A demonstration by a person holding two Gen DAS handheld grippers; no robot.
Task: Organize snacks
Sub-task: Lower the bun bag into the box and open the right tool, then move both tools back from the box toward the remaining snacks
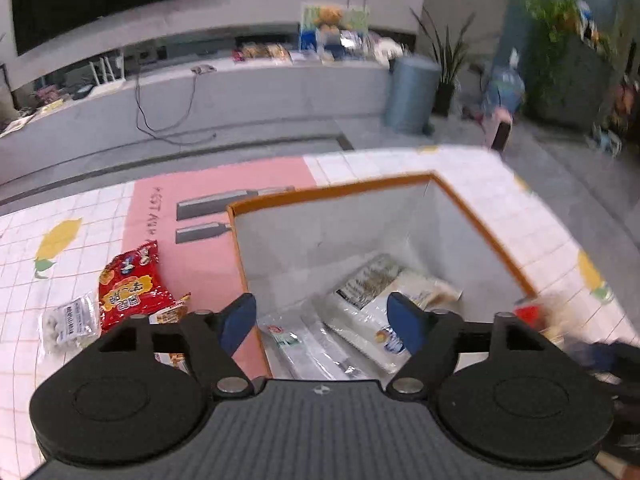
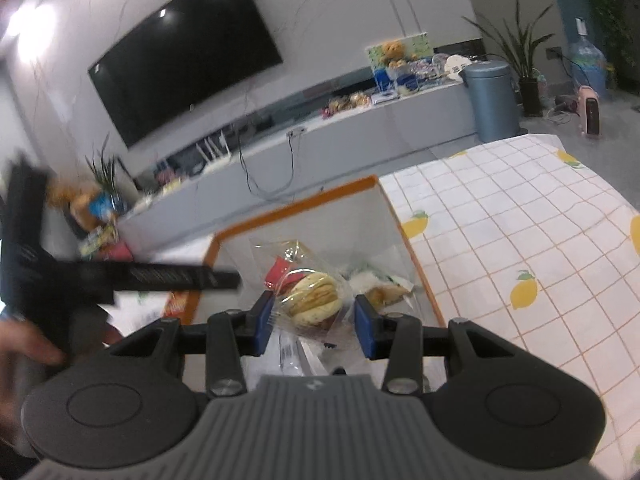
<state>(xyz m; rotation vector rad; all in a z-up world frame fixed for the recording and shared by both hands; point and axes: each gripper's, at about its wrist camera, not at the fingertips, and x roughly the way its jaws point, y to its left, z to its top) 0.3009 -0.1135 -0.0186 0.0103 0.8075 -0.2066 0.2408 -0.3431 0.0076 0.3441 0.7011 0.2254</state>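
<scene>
My left gripper (image 1: 320, 316) hangs open over a white box with an orange rim (image 1: 480, 216), nothing between its blue pads. Inside the box lie a white packet with a dark label (image 1: 368, 284) and a clear flat packet (image 1: 304, 344). Left of the box, on the table, are a red snack bag (image 1: 128, 284), a small clear packet (image 1: 70, 320) and an orange packet (image 1: 172, 314). My right gripper (image 2: 316, 316) is shut on a clear packet holding a round pastry (image 2: 316, 300), above the box's (image 2: 296, 204) near right part. The left gripper's body (image 2: 160, 278) shows blurred at the left.
A checked tablecloth with lemon prints (image 2: 520, 240) covers the table, with a pink mat (image 1: 200, 248) left of the box. Beyond the table are a low grey bench (image 1: 240, 92), a blue bin (image 2: 494, 100) and a potted plant (image 2: 520, 52). A hand (image 2: 24, 352) holds the left tool.
</scene>
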